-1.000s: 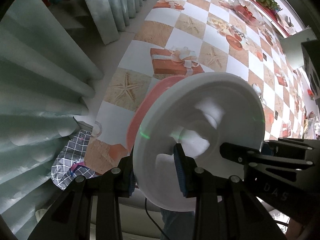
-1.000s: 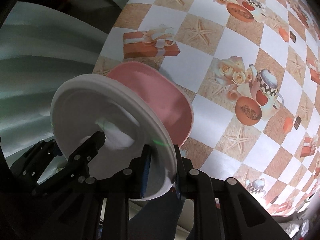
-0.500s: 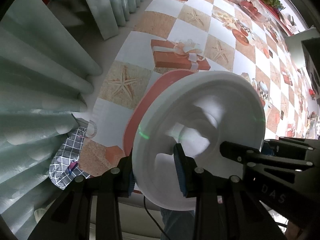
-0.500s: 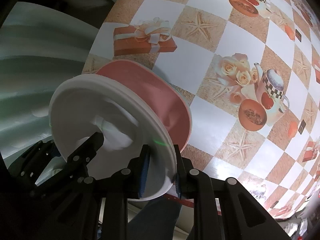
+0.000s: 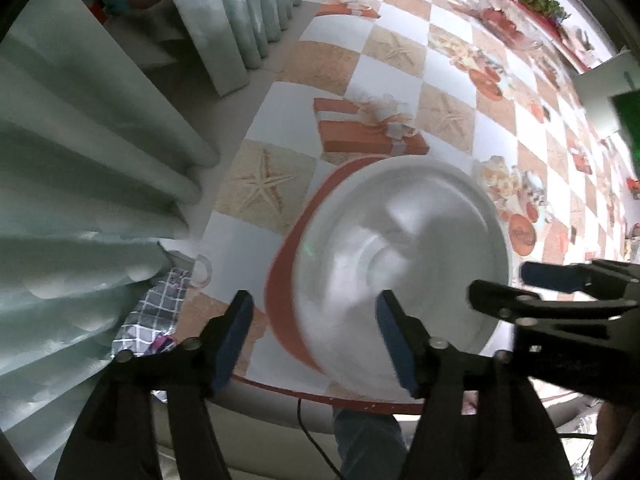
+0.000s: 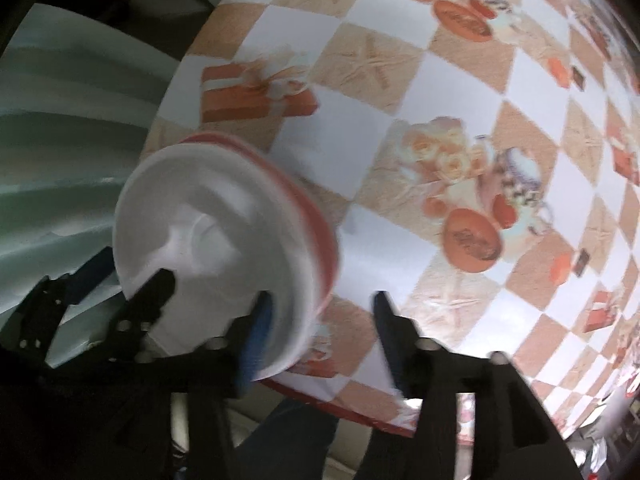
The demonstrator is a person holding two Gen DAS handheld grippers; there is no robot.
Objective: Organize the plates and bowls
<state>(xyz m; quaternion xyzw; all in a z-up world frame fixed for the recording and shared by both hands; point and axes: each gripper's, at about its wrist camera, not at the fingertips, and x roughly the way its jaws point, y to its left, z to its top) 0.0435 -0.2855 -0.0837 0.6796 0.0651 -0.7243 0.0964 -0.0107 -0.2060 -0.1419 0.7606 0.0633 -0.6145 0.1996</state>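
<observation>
Change: a second earlier both grippers were clamped on the rim of the white plate (image 5: 400, 264), held above the pink plate (image 5: 282, 280); by this moment both had let go and the white plate had dropped onto the pink one
Left gripper (image 5: 316, 340): jaws opening, released; the white plate's near-left rim lay between its blue pads (image 5: 236, 336), neither pad pressing on it
Right gripper (image 6: 320, 340): jaws opening, released; its inner pad stood just beside the white plate's rim, the outer one over bare tablecloth (image 6: 400, 80)
White plate: motion-blurred in both views, so probably not yet fully settled; it sat nested in the pink plate, whose rim showed as a crescent on the side toward the curtain (image 5: 80, 160)
Meaning for task: judged from this, one stacking step was done; the stack was formed and needed no further hold
Edges: the stack sat close to the table's near edge (image 5: 280, 390), and the curtain-side edge ran near the pink plate; a nudge toward either could tip it off
Beyond the near edge: a checked cloth (image 5: 156, 312) and a thin cable (image 5: 312, 436) hung below, beside the stack's corner
Open room: away from the stack toward the table's far end the cloth lay bare for a long way; straight up from the stack looked the safest way out for both grippers
</observation>
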